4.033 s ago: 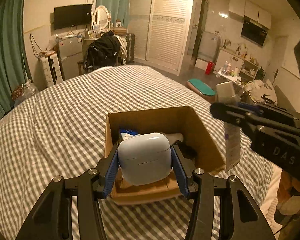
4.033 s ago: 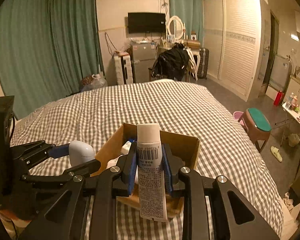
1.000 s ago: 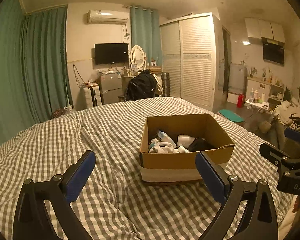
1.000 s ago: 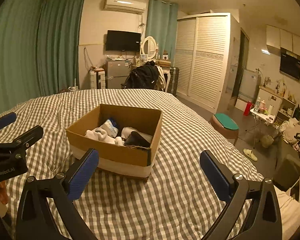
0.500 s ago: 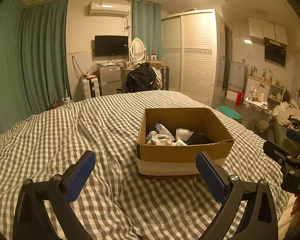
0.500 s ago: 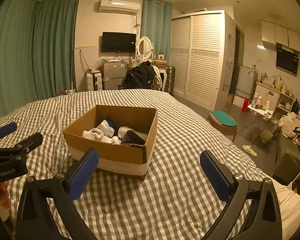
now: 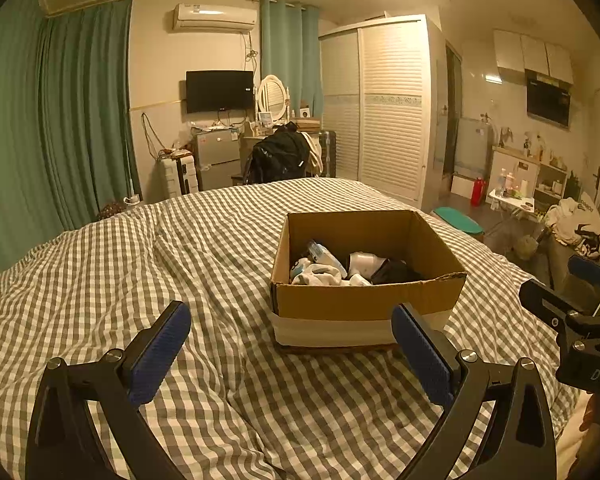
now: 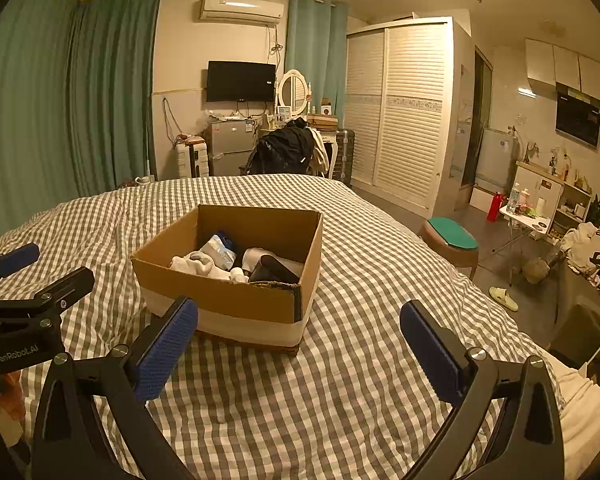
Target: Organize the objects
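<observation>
A brown cardboard box (image 7: 364,304) with a white band round its base stands on the checked bed; it also shows in the right wrist view (image 8: 220,300). Inside lie white socks (image 7: 318,278), a blue-and-white pack (image 7: 326,256), a white container (image 7: 364,262) and a black item (image 7: 394,272). My left gripper (image 7: 292,354) is open and empty, held back from the box's near side. My right gripper (image 8: 300,350) is open and empty, also short of the box. Each gripper shows at the edge of the other's view.
The grey-and-white checked duvet (image 7: 140,280) covers the bed, with folds at the left. A green-topped stool (image 8: 452,240) stands on the floor to the right. A chair with a black bag (image 7: 280,156), a small fridge and a wardrobe stand beyond the bed.
Four seconds ago the left gripper held a pale blue case and the right a white tube over the box. Both are now open, empty and drawn back; over the last second they barely moved.
</observation>
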Demonstrator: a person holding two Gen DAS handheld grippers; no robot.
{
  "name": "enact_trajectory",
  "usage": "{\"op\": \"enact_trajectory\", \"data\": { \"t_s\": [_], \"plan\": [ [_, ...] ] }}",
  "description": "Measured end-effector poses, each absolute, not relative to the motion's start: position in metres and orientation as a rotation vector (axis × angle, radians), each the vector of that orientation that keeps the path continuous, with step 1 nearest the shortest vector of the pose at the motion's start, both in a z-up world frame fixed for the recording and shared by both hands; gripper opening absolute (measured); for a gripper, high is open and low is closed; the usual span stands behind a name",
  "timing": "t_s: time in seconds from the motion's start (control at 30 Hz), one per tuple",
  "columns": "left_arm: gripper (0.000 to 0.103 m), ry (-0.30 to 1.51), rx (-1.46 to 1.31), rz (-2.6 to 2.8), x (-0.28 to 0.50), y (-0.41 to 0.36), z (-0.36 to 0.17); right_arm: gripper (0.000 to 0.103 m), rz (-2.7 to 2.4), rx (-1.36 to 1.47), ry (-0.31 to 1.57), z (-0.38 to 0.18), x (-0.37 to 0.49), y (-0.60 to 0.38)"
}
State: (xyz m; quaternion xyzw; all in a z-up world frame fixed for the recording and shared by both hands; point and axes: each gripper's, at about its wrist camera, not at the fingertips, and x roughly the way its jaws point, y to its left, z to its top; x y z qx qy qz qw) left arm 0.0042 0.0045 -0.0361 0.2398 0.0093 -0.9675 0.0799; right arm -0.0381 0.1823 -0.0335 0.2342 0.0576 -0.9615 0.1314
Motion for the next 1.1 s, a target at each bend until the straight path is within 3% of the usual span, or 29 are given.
{"op": "enact_trajectory", "data": {
  "t_s": [1.1],
  "plan": [
    [0.103,0.017,0.730,-2.895,0.0033,0.0049,-0.0397,0.102,-2.761,0.734,0.165,-0.0428,-0.0413,0.1757]
  ]
}}
